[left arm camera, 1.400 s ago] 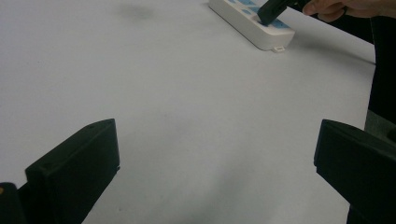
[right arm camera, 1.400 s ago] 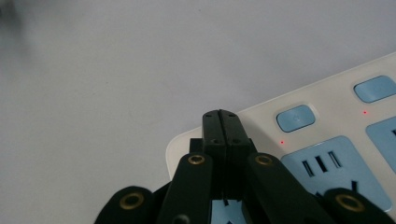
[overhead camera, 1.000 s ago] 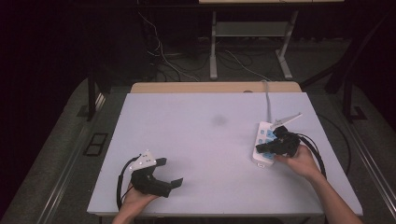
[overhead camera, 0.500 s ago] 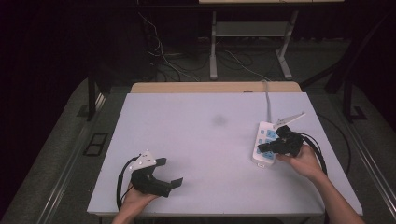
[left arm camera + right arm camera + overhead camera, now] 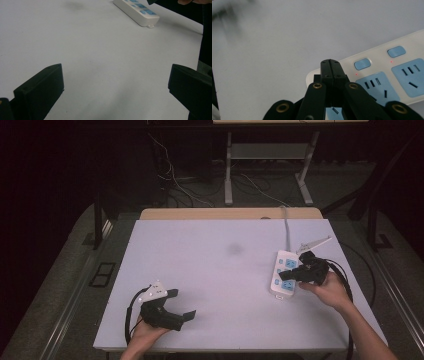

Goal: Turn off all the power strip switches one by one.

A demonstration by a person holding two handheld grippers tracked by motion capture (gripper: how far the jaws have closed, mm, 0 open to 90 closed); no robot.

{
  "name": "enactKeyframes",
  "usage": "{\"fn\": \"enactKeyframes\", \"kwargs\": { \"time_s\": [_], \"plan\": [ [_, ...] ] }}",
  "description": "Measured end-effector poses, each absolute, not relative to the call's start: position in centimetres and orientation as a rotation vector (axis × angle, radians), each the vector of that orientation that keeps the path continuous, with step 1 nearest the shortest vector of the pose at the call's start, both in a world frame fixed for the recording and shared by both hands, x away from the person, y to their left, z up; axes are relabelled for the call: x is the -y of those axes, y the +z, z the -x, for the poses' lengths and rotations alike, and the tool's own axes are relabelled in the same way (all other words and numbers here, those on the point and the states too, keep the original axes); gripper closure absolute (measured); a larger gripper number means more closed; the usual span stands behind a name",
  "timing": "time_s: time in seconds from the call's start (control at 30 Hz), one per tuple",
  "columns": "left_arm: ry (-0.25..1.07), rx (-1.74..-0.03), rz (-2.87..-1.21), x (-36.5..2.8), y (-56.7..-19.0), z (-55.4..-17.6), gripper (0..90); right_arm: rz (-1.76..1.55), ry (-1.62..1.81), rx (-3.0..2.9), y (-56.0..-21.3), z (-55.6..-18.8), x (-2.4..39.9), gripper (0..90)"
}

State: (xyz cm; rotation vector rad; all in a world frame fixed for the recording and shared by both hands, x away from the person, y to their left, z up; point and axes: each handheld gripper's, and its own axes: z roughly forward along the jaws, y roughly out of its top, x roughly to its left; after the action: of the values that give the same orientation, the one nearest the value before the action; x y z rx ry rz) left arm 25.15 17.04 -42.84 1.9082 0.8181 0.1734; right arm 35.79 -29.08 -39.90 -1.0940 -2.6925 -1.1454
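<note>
The right gripper [image 5: 285, 274] is held fully closed over the white power strip [image 5: 283, 277] near the table's [image 5: 210, 270] right edge, nothing gripped; the left gripper [image 5: 184, 305] is kept wide open, empty, near the front edge.

black tongs [image 5: 330, 65] (brass screws), grey plate [image 5: 154, 291], black cables [image 5: 131, 312]

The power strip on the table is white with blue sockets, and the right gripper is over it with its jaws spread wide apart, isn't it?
Not quite. The right gripper has its jaws shut tight together, with nothing between them, as the right gripper view shows. The rest holds: the power strip is white with blue sockets, lies on the table, and that gripper is over it.
</note>
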Motion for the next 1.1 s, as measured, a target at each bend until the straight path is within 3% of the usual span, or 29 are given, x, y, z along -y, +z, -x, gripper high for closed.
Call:
{"fn": "enactKeyframes", "kwargs": {
  "time_s": [0.7,1.1],
  "plan": [
    [0.172,-0.819,-1.906,-17.2,-42.8,-25.2,0.0,1.091,-1.104,2.734,-38.1,-37.8,28.7,90.0],
    [0.174,-0.822,-1.902,-17.3,-42.8,-25.2,0.0,1.094,-1.077,2.736,-38.9,-38.8,28.5,90.0]
  ]
}}
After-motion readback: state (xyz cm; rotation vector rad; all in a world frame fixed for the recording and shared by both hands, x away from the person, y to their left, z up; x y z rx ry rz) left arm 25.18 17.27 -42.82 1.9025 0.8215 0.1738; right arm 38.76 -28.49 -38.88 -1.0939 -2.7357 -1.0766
